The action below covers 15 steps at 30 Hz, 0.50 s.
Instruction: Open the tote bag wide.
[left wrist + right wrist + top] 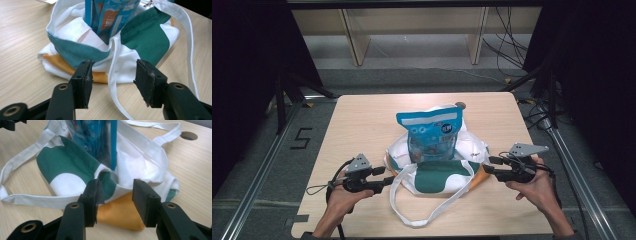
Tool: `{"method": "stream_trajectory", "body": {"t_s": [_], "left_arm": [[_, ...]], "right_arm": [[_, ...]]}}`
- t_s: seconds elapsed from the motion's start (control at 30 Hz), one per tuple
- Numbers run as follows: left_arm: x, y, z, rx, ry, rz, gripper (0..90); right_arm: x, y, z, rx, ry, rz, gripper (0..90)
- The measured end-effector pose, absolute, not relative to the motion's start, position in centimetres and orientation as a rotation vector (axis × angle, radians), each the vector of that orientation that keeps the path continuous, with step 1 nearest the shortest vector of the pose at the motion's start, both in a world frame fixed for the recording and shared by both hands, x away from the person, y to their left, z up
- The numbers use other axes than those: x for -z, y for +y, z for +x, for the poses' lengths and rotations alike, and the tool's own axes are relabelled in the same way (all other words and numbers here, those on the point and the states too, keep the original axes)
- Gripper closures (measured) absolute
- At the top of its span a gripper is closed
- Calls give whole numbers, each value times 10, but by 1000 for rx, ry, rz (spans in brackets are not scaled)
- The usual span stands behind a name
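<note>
While the bag [439,172], white with green and orange patches, slumps mid-table around an upright blue packet [432,135], my left gripper [388,181] and right gripper [490,166] flank it, each just off its edge, jaws parted, gripping nothing.

We read a dark "5" marked on the floor [300,138], out beyond the left claw [388,179]. The blue snack bag [432,134] ahead carries print too blurred to read.

Bag [439,172]: white, green and orange cloth tote, slumped open mid-table.
Pouch [432,132]: blue snack packet, apparently upright inside.
</note>
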State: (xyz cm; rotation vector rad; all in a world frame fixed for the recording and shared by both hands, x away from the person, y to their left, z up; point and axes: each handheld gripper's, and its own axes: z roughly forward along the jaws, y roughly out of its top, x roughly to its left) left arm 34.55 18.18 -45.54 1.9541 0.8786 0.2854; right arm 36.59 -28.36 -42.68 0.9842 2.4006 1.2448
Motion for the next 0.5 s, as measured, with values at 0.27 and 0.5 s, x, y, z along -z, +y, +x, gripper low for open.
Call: {"method": "stream_trajectory", "body": {"t_s": [0.27,0.5], "left_arm": [[457,186,343,-298,909,1946,411],[459,187,341,-283,922,1924,354]], "right_arm": [[431,-290,364,-1236,2376,1008,540],[434,-293,363,-1226,2372,1002,521]]}}
